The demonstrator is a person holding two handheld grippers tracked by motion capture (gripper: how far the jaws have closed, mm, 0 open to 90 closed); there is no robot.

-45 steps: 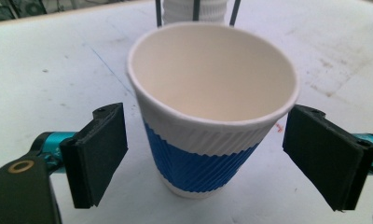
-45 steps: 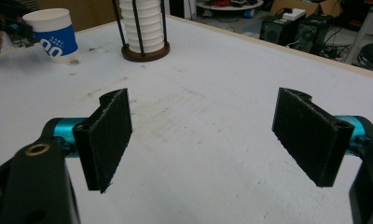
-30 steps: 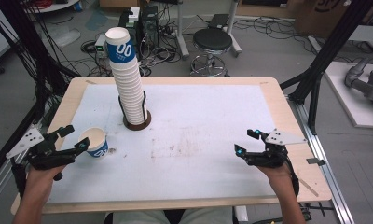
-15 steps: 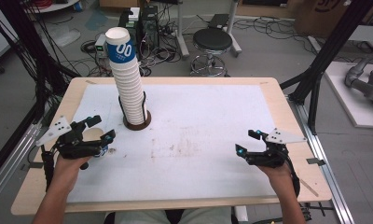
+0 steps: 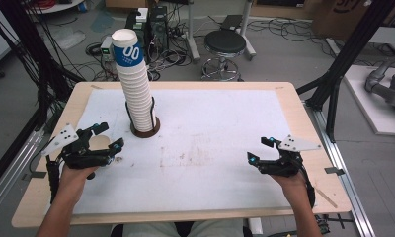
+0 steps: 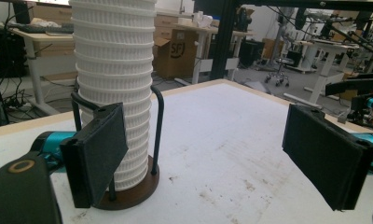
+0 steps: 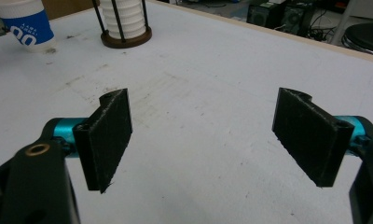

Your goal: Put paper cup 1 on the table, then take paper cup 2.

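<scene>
White-covered wooden table (image 5: 220,123); stool (image 5: 225,44), cables on grey floor.

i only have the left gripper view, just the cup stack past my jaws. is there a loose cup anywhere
Observer: Yes. In the right gripper view a loose cup with a blue band stands upright on the table. It is left of the holder in that view and apart from it.
Operator: what's at the top of the stack
Observer: In the high view the stack rises well above the holder's rods, and its top cup carries a blue band.
Operator: right gripper holding anything
Observer: No. The right gripper has its jaws open, with only bare table between them.
</scene>
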